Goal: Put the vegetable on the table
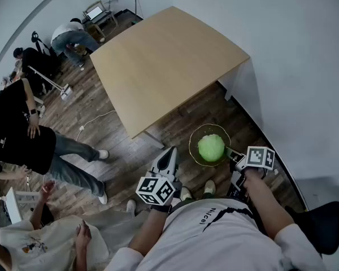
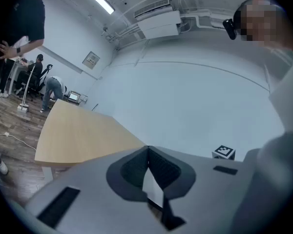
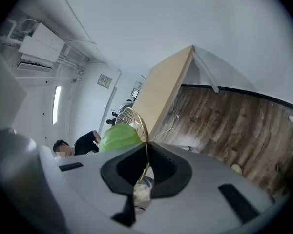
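The vegetable (image 1: 211,147) lies in the bowl (image 1: 191,144), right of the left tool (image 1: 171,152), short of the table (image 1: 169,61).

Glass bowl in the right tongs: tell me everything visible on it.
The bowl is clear glass with a thin gold rim, round and shallow. It carries one round pale-green vegetable that fills most of it. The right tongs are shut on its rim at the side nearest the person; nothing else touches it. It hangs above the wood floor, short of the table.
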